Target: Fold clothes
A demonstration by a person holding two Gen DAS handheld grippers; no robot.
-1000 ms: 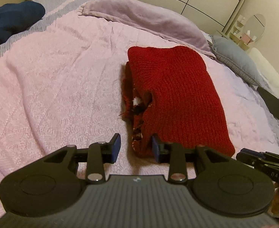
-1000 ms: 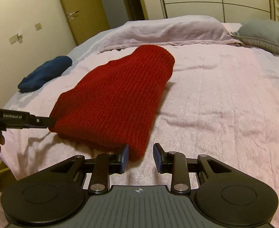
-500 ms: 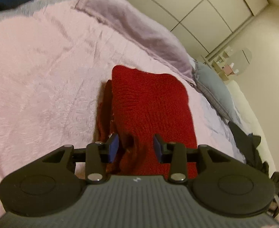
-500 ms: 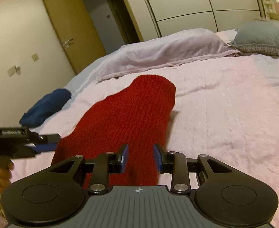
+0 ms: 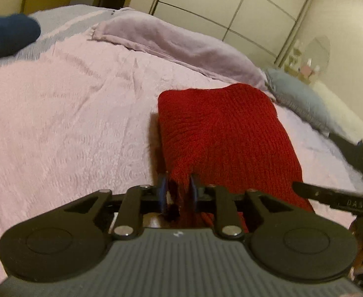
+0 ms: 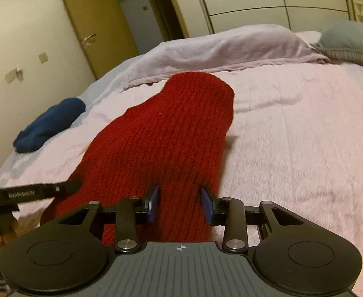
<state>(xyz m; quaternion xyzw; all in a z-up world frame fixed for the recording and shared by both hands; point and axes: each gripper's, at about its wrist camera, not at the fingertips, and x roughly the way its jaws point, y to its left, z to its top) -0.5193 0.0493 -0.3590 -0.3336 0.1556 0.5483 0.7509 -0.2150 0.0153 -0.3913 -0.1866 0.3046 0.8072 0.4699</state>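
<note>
Red knit sweater [image 5: 226,133] lies folded mid-frame on the pink bedspread [image 5: 70,123]. Left gripper [image 5: 177,193] is closing, pinching its near edge; right gripper [image 6: 180,204] is opening, half-wide, straddling the near end.

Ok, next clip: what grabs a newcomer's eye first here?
The folded red knit sweater lying mid-bed on the pink bedspread. Both grippers are at its near edge: the left gripper has its jaws closing on the knit, and the right gripper has its jaws opening astride it.
</note>
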